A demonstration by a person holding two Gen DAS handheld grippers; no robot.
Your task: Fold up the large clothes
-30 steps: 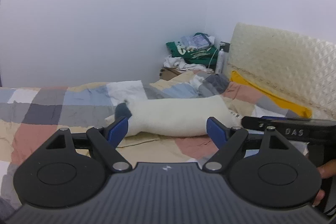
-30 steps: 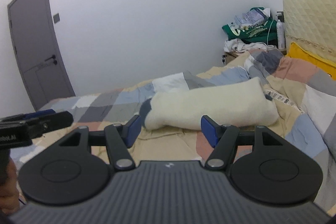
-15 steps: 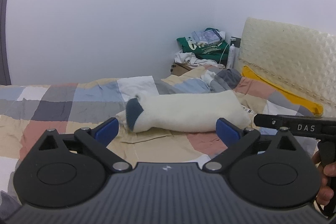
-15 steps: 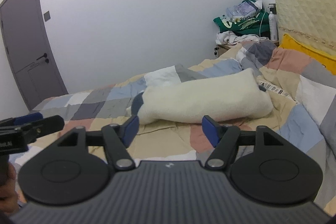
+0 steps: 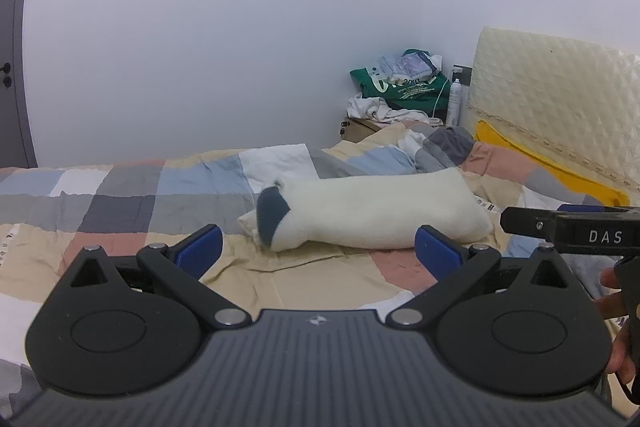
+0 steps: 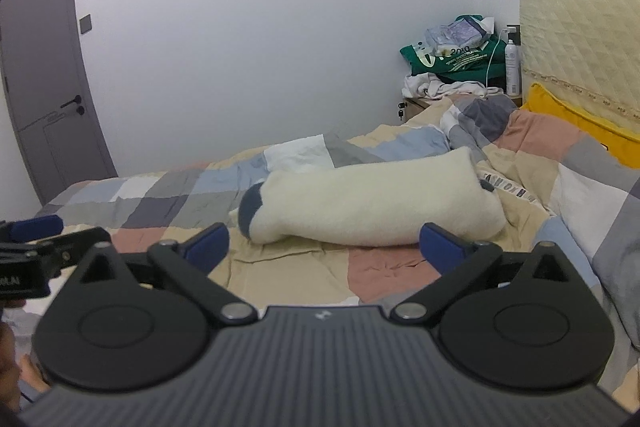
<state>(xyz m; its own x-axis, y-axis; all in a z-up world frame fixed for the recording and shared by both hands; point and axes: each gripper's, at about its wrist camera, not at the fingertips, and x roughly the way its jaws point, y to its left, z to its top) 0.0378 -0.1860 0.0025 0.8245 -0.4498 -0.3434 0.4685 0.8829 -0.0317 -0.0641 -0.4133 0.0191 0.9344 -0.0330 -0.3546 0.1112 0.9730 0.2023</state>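
A home bedroom: patchwork-quilted bed (image 6: 168, 195), padded headboard (image 6: 580, 39), grey door (image 6: 40, 67).

At the right edge of my left view, the frame cuts off the hand (image 5: 618, 323) behind the other gripper. The green bag's (image 5: 404, 86) lettering is too small to read. The door (image 6: 42, 79) is cropped at left.

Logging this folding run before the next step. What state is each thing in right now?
Left hand-held gripper: open, empty.
Right hand-held gripper: jaws opening, nothing between them.
Cream fleece garment: folded into a long bundle, lying on the bed.
Patchwork bedcover: spread out, wrinkled.
Grey door: closed.
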